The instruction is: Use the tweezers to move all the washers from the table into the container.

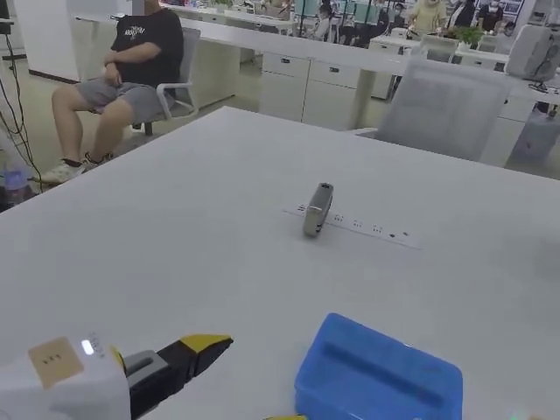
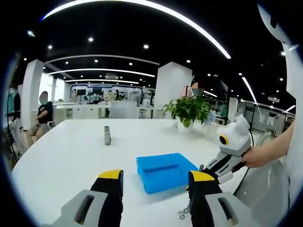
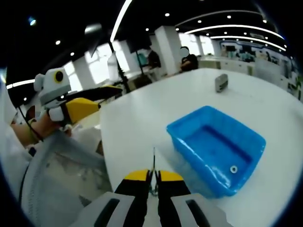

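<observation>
One washer (image 3: 233,169) is lying in the blue container (image 3: 189,156) near the bench's (image 1: 175,262) front edge, loose washers (image 2: 181,214) are waiting just beside it, the right gripper (image 3: 152,176) is pinching the tweezers (image 3: 153,163), and the left gripper (image 2: 156,176) is gaping wide.

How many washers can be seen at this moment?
3. One washer lies in the blue container; two washers lie on the table by the left gripper. Others may be hidden behind it.

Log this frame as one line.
left gripper: open, empty | right gripper: shut on tweezers | container: one washer inside | loose washers: on table near left gripper | task: unfinished
</observation>
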Available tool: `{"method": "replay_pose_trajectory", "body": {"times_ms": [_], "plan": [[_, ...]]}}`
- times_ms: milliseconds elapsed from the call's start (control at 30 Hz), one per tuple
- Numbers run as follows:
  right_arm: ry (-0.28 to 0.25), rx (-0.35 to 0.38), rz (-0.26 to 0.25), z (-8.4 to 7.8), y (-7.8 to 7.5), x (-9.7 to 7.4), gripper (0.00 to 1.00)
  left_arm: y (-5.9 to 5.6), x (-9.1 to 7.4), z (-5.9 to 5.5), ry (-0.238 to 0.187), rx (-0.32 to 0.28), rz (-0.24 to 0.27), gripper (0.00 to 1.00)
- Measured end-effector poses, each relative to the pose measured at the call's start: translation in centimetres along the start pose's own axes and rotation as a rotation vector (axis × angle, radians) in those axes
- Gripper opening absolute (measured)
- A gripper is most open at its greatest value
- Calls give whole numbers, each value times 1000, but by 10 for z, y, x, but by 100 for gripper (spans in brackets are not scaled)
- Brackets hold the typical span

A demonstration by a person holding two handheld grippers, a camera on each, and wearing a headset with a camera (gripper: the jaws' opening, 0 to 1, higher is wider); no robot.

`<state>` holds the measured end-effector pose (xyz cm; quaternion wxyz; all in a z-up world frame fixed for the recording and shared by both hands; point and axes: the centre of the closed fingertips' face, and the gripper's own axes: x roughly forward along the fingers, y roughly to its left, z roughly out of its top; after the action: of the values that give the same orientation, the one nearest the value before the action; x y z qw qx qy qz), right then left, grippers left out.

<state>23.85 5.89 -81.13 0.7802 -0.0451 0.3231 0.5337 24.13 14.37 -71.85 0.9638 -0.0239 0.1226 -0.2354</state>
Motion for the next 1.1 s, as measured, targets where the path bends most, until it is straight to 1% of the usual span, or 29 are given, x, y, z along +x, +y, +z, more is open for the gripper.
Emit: {"method": "replay_pose_trajectory", "body": {"times_ms": [33,100,267,333,400,433,533,600,667,733,800,967,1033,1100], "plan": [[-2,3,3,0,1,0,3,0,0,0,1,0,1,54],[9,-19,-1,-2,1,0,3,0,0,-1,4,2,1,54],[13,-53,16,-3,8,0,3,-1,0,-1,9,6,-3,54],[14,-87,25,-3,11,0,3,-1,1,-1,9,7,-4,54],[24,-170,29,-4,14,-1,3,-1,1,-2,11,9,-4,54],[33,-213,40,-5,18,-1,3,-1,1,-2,12,9,-5,54],[51,-300,64,-7,28,0,3,-2,1,-3,17,13,-7,54],[83,-346,70,-13,31,1,3,-2,2,-3,20,16,-9,54],[71,-331,68,-11,33,2,3,-2,2,-3,21,18,-10,54],[61,-307,54,-8,29,3,3,-3,2,-4,26,21,-9,53],[64,-303,57,-8,28,4,3,-3,2,-4,27,23,-9,53],[80,-344,66,-10,31,4,3,-2,1,-3,21,20,-6,53],[79,-333,50,-10,28,3,3,-1,1,-3,17,15,-5,53],[75,-291,46,-9,25,2,3,-1,1,-3,18,14,-4,53]]}}
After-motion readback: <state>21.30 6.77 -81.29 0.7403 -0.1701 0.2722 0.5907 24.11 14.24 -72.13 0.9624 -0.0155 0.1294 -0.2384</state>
